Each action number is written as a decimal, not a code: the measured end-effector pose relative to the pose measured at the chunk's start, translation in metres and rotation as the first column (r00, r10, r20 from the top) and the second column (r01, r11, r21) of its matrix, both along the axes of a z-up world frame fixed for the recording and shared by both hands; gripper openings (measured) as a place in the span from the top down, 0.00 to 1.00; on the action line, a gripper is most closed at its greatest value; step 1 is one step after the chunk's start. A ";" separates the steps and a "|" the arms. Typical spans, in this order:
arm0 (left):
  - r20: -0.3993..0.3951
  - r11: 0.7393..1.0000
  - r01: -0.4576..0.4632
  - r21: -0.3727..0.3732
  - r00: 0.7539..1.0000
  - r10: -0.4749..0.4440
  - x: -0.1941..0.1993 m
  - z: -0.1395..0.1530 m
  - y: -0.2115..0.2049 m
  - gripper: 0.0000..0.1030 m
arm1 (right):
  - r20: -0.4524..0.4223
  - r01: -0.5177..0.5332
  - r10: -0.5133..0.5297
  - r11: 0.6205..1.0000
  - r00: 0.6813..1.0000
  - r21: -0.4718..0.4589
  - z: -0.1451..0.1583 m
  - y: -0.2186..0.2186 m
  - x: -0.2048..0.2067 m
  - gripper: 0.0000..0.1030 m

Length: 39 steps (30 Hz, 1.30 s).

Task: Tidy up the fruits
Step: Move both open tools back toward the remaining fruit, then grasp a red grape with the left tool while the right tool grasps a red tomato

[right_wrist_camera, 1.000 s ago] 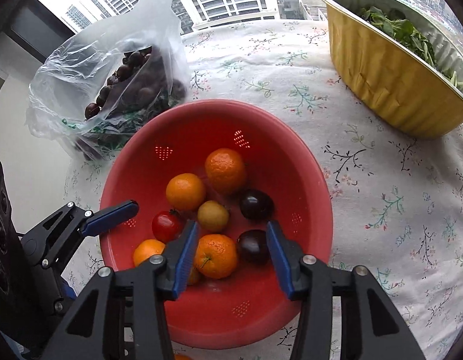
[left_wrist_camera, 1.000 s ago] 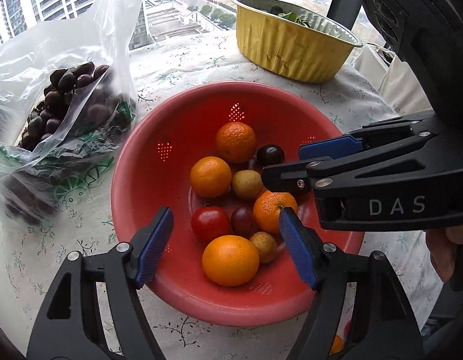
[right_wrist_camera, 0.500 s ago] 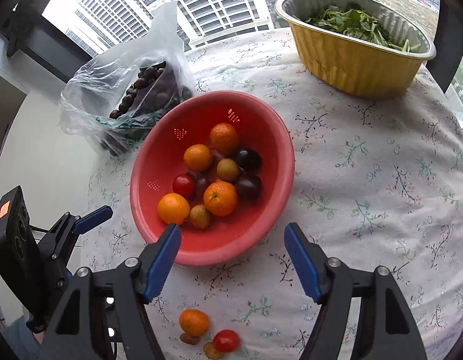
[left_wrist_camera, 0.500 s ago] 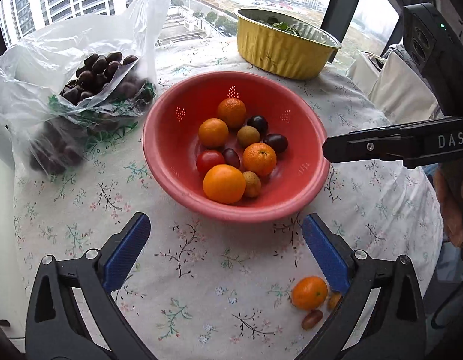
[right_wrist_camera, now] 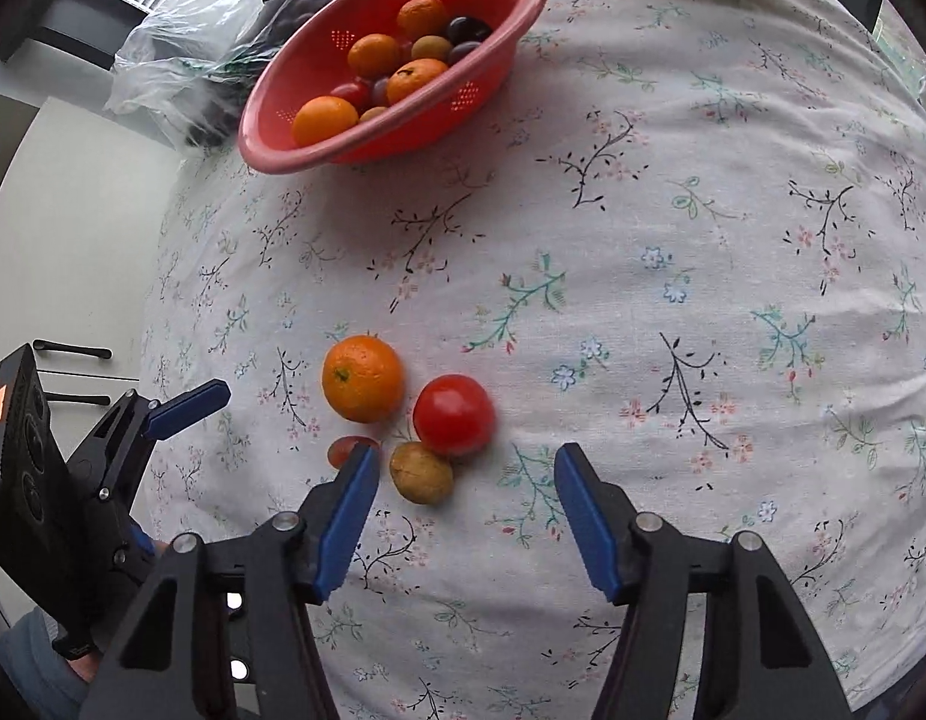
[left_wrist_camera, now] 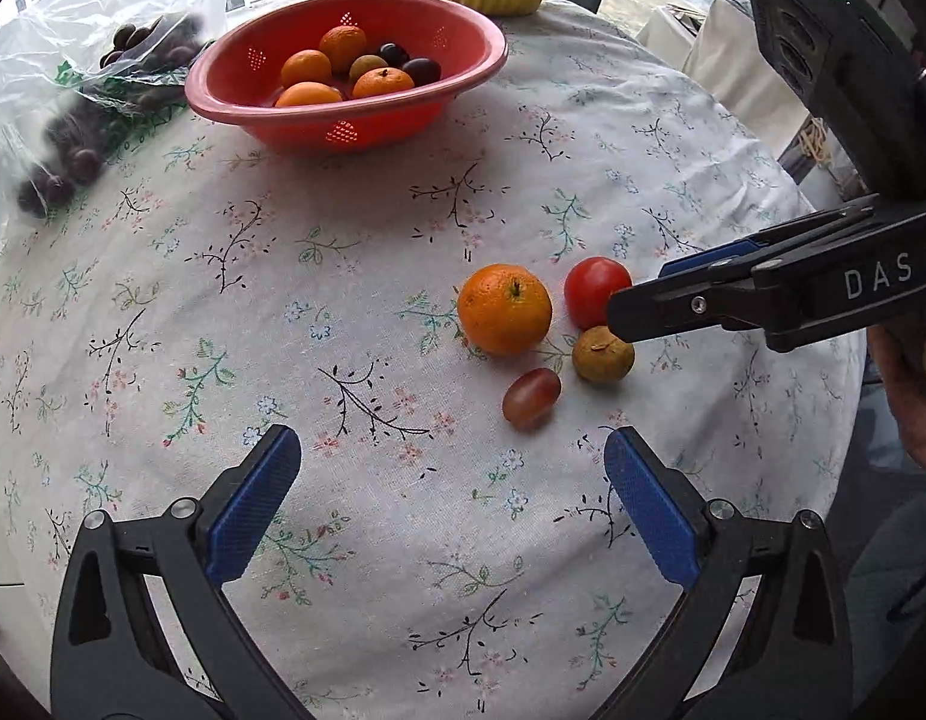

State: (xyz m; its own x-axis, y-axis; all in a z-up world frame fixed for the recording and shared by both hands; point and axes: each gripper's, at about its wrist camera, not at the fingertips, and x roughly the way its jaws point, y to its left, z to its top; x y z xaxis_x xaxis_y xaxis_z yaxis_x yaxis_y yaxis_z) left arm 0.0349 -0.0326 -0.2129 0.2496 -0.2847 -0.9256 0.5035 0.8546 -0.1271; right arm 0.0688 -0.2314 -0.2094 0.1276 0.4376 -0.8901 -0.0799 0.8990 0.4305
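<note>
Red colander [left_wrist_camera: 342, 120] at 11 o'clock: oranges, plums, tomato inside. Bag [left_wrist_camera: 72, 90] at 10, dark fruit. Left hand-held gripper [left_wrist_camera: 450, 504] spread wide, empty; right hand-held gripper [right_wrist_camera: 466, 510] just narrowing, empty.

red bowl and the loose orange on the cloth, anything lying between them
Nothing: only bare flowered tablecloth separates the red bowl from the orange, in both wrist views.

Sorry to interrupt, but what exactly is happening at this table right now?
A person is sorting fruit with two handheld grippers. Both the left gripper and right gripper are open and empty. They hover near four loose pieces on the tablecloth: an orange, a tomato, a brown fruit and a grape. The red colander holds the rest.
</note>
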 end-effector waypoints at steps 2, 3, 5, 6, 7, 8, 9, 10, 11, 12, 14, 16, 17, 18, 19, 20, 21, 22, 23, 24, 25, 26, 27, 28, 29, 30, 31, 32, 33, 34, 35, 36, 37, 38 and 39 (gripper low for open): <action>0.006 1.000 -0.003 0.002 1.000 0.003 -0.003 0.002 0.000 0.00 | 0.003 0.019 -0.019 1.000 1.000 0.006 -0.001 0.003 0.002 0.40; 0.006 1.000 -0.004 0.002 1.000 0.004 -0.002 0.002 -0.001 0.00 | 0.006 0.026 -0.026 1.000 1.000 0.007 -0.002 0.004 0.004 0.42; 0.008 1.000 -0.008 0.006 1.000 0.008 -0.002 0.005 0.001 0.00 | 0.010 0.029 -0.029 1.000 1.000 0.000 -0.004 0.005 0.008 0.44; 0.010 1.000 -0.008 0.010 1.000 0.008 -0.004 0.005 0.002 0.00 | 0.008 0.027 -0.027 1.000 1.000 -0.010 -0.006 0.006 0.010 0.45; 0.009 1.000 -0.007 0.011 1.000 0.007 -0.006 0.005 0.003 0.00 | 0.003 0.023 -0.023 1.000 1.000 -0.021 -0.008 0.008 0.011 0.47; 0.008 1.000 -0.008 0.013 1.000 0.008 -0.005 0.005 0.004 0.00 | -0.004 0.020 -0.021 0.999 1.000 -0.031 -0.011 0.009 0.011 0.48; 0.009 1.000 -0.009 0.016 1.000 0.008 -0.004 0.005 0.005 0.00 | -0.008 0.022 -0.022 0.999 1.000 -0.037 -0.013 0.010 0.013 0.49; 0.008 1.000 -0.009 0.019 1.000 0.009 -0.004 0.005 0.006 0.00 | -0.003 0.023 -0.023 0.999 1.000 -0.037 -0.014 0.011 0.013 0.49; 0.005 1.000 -0.011 0.022 1.000 0.011 -0.003 0.006 0.007 0.00 | 0.001 0.019 -0.019 0.999 1.000 -0.041 -0.014 0.012 0.014 0.49; 0.004 1.000 -0.012 0.024 1.000 0.012 -0.001 0.006 0.006 0.00 | 0.003 0.015 -0.015 0.999 1.000 -0.045 -0.014 0.013 0.014 0.49; -0.002 1.000 -0.018 0.026 1.000 0.018 0.005 0.003 0.006 0.00 | 0.003 0.009 -0.009 0.999 1.000 -0.049 -0.015 0.013 0.015 0.51; -0.012 0.999 -0.023 0.025 1.000 0.023 0.012 0.001 0.005 0.00 | 0.003 -0.006 0.007 0.998 1.000 -0.063 -0.016 0.015 0.016 0.53; -0.013 1.000 -0.021 0.022 1.000 0.021 0.014 0.000 0.005 0.00 | 0.005 -0.013 0.014 0.998 1.000 -0.066 -0.016 0.015 0.015 0.54; -0.014 1.000 -0.016 0.024 1.000 0.017 0.016 -0.001 0.003 0.01 | 0.006 -0.021 0.022 0.997 1.000 -0.067 -0.017 0.017 0.016 0.57; -0.014 1.000 -0.011 0.029 1.000 0.011 0.018 -0.002 0.001 0.01 | 0.005 -0.034 0.034 0.997 0.999 -0.071 -0.017 0.019 0.016 0.60; -0.016 1.000 -0.004 0.031 1.000 0.004 0.019 -0.004 -0.001 0.01 | 0.006 -0.045 0.046 0.996 0.999 -0.080 -0.017 0.021 0.016 0.60; -0.022 0.999 0.003 0.031 1.000 -0.002 0.020 -0.005 -0.003 0.01 | 0.009 -0.056 0.057 0.995 0.998 -0.086 -0.016 0.023 0.016 0.62; -0.026 0.999 0.009 0.031 1.000 -0.009 0.022 -0.007 -0.005 0.01 | 0.013 -0.065 0.066 0.994 0.998 -0.090 -0.016 0.024 0.016 0.63; -0.030 0.999 0.016 0.030 0.999 -0.015 0.023 -0.007 -0.007 0.01 | 0.014 -0.071 0.073 0.993 0.997 -0.091 -0.016 0.026 0.016 0.64; -0.032 0.999 0.023 0.026 0.999 -0.022 0.024 -0.008 -0.008 0.01 | 0.013 -0.075 0.077 0.993 0.997 -0.089 -0.016 0.027 0.017 0.66; -0.035 0.999 0.030 0.021 0.999 -0.030 0.025 -0.009 -0.010 0.01 | 0.012 -0.077 0.078 0.993 0.997 -0.086 -0.017 0.028 0.017 0.67; -0.036 0.999 0.035 0.019 0.999 -0.034 0.025 -0.010 -0.011 0.01 | 0.011 -0.078 0.079 0.994 0.997 -0.083 -0.017 0.028 0.018 0.67; -0.039 0.999 0.037 0.018 0.999 -0.036 0.026 -0.011 -0.012 0.02 | 0.008 -0.078 0.079 0.994 0.997 -0.078 -0.017 0.028 0.018 0.67; -0.045 0.999 0.038 0.014 0.998 -0.038 0.027 -0.013 -0.013 0.05 | 0.005 -0.077 0.077 0.994 0.997 -0.074 -0.017 0.026 0.018 0.67; -0.053 0.999 0.041 0.012 0.998 -0.040 0.028 -0.014 -0.014 0.12 | 0.003 -0.074 0.075 0.995 0.997 -0.071 -0.017 0.023 0.018 0.67; -0.059 0.999 0.045 0.012 0.997 -0.045 0.029 -0.017 -0.016 0.19 | 0.001 -0.070 0.071 0.995 0.998 -0.067 -0.017 0.022 0.018 0.68; -0.065 0.999 0.051 0.014 0.997 -0.050 0.029 -0.019 -0.017 0.22 | -0.001 -0.066 0.066 0.996 0.998 -0.062 -0.017 0.019 0.018 0.68; -0.061 0.998 0.059 0.016 0.996 -0.058 0.028 -0.020 -0.018 0.26 | -0.004 -0.061 0.061 0.996 0.998 -0.059 -0.017 0.016 0.017 0.68; -0.054 0.998 0.066 0.016 0.996 -0.065 0.028 -0.019 -0.019 0.28 | -0.007 -0.057 0.057 0.997 0.998 -0.056 -0.016 0.012 0.017 0.68; -0.054 0.997 0.071 0.015 0.996 -0.070 0.028 -0.019 -0.020 0.28 | -0.008 -0.054 0.054 0.997 0.999 -0.053 -0.016 0.010 0.017 0.68; -0.053 0.997 0.075 0.013 0.996 -0.074 0.028 -0.020 -0.021 0.30 | -0.009 -0.052 0.052 0.997 0.999 -0.052 -0.015 0.007 0.016 0.68; -0.049 0.997 0.080 0.010 0.996 -0.080 0.028 -0.019 -0.022 0.35 | -0.010 -0.051 0.050 0.997 0.999 -0.050 -0.015 0.006 0.016 0.68; -0.043 0.996 0.089 0.010 0.995 -0.088 0.028 -0.019 -0.023 0.39 | -0.011 -0.050 0.049 0.998 0.999 -0.048 -0.015 0.007 0.016 0.68; -0.039 0.995 0.099 0.012 0.994 -0.099 0.028 -0.019 -0.025 0.40 | -0.011 -0.049 0.049 0.998 0.999 -0.047 -0.015 0.007 0.017 0.68; -0.035 0.994 0.111 0.016 0.993 -0.110 0.027 -0.019 -0.026 0.41 | -0.013 -0.048 0.048 0.998 0.999 -0.047 -0.015 0.006 0.017 0.68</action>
